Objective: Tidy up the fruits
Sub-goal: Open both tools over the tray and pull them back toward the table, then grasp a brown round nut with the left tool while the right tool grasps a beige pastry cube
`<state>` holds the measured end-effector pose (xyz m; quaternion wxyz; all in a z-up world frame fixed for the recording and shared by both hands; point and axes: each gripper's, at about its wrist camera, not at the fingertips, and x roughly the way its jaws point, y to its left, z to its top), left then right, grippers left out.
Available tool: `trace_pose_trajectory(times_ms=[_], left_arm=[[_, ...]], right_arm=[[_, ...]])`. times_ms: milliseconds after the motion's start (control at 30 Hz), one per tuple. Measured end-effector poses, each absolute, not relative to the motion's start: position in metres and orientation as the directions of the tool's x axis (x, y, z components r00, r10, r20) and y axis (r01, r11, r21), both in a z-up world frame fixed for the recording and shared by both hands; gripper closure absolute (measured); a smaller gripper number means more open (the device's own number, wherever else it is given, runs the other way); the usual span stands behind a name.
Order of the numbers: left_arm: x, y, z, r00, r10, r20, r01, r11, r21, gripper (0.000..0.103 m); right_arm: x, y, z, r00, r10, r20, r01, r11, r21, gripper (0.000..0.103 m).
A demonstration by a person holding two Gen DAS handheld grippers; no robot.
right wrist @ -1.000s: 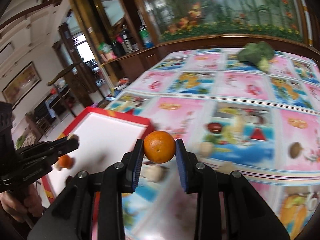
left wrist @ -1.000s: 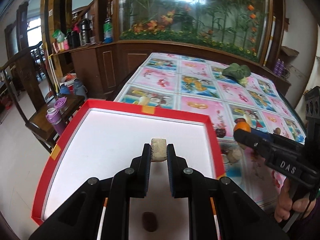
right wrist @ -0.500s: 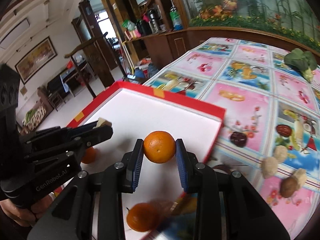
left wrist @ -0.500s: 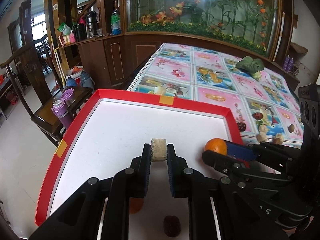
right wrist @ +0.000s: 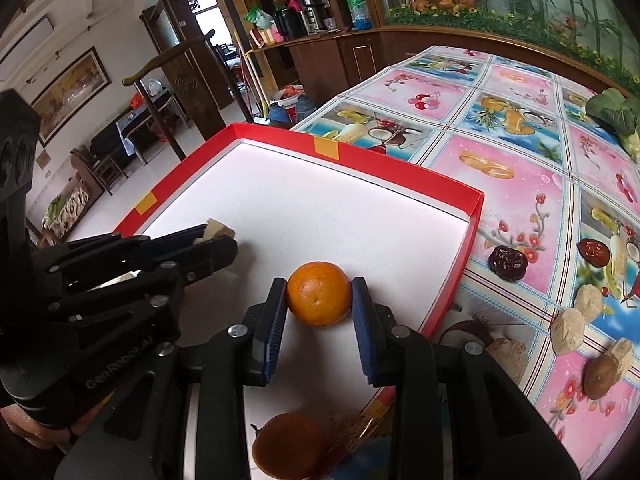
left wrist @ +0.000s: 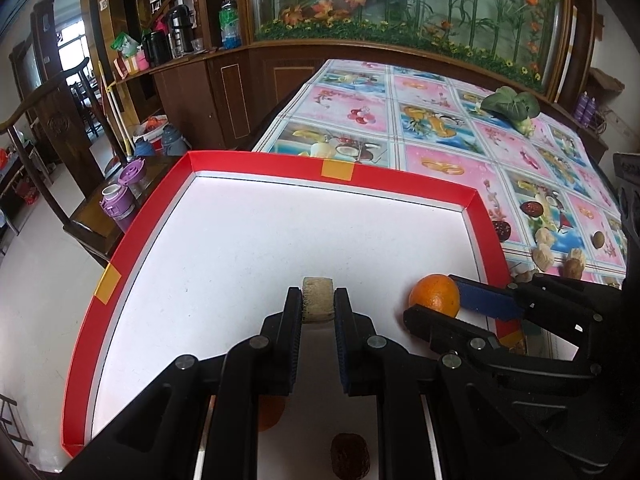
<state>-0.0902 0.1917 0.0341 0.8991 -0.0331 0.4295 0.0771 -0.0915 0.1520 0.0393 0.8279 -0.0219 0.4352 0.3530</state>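
Note:
A red-rimmed tray (left wrist: 376, 178) with a white floor lies at the table's near left corner. My left gripper (left wrist: 317, 308) is shut on a small beige chunk (left wrist: 317, 304), held over the tray's middle. My right gripper (right wrist: 319, 298) is shut on an orange (right wrist: 319, 299), low over the tray's right part; it also shows in the left wrist view (left wrist: 435, 295). The left gripper shows in the right wrist view (right wrist: 214, 240). In the tray lie another orange (right wrist: 290, 444) and a dark dried fruit (left wrist: 349, 456), both partly hidden by the grippers.
On the patterned tablecloth right of the tray lie dark dried fruits (right wrist: 508, 262), beige chunks (right wrist: 568, 330) and a brown round piece (right wrist: 602, 374). A green vegetable (left wrist: 510, 106) lies far back. A wooden chair with purple cups (left wrist: 118, 206) stands left of the table.
My right gripper has carried the orange from over the tablecloth leftward into the tray and lowered it. My left gripper has kept the beige chunk over the tray and drifted slightly.

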Motion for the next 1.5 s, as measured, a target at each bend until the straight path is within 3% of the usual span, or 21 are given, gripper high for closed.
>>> trace_pose_trajectory(times_ms=[167, 467, 567, 633, 900, 1133, 1500], left_arm=[[-0.089, 0.192, 0.033, 0.599, 0.117, -0.792, -0.178, 0.984, 0.011, 0.086], [-0.096, 0.202, 0.043, 0.608, 0.134, -0.783, -0.246, 0.969, -0.025, 0.050], [-0.097, 0.198, 0.049, 0.620, 0.134, -0.773, -0.242, 0.970, -0.025, 0.042], [-0.098, 0.194, 0.054, 0.627, 0.137, -0.767, -0.237, 0.971, -0.020, 0.042], [-0.102, 0.165, 0.071, 0.659, 0.085, -0.747, -0.162, 0.986, -0.031, 0.033], [-0.104, 0.120, 0.076, 0.674, 0.010, -0.739, -0.030, 0.999, -0.014, 0.032], [-0.106, 0.076, 0.066, 0.641, -0.065, -0.765, 0.095, 0.995, -0.005, 0.032]], right_arm=[[-0.092, 0.156, 0.037, 0.372, 0.555, -0.744, -0.618, 0.746, 0.247, 0.068], [-0.087, 0.150, 0.040, 0.331, 0.589, -0.737, -0.615, 0.727, 0.305, 0.066], [-0.085, 0.140, 0.044, 0.340, 0.618, -0.709, -0.599, 0.723, 0.343, 0.051], [-0.086, 0.132, 0.051, 0.355, 0.645, -0.677, -0.597, 0.714, 0.366, 0.043], [-0.084, 0.097, 0.066, 0.404, 0.675, -0.617, -0.568, 0.714, 0.409, 0.042], [-0.072, 0.013, 0.073, 0.497, 0.637, -0.589, -0.460, 0.769, 0.443, 0.042], [-0.067, -0.084, 0.061, 0.531, 0.548, -0.646, -0.360, 0.836, 0.414, 0.042]])
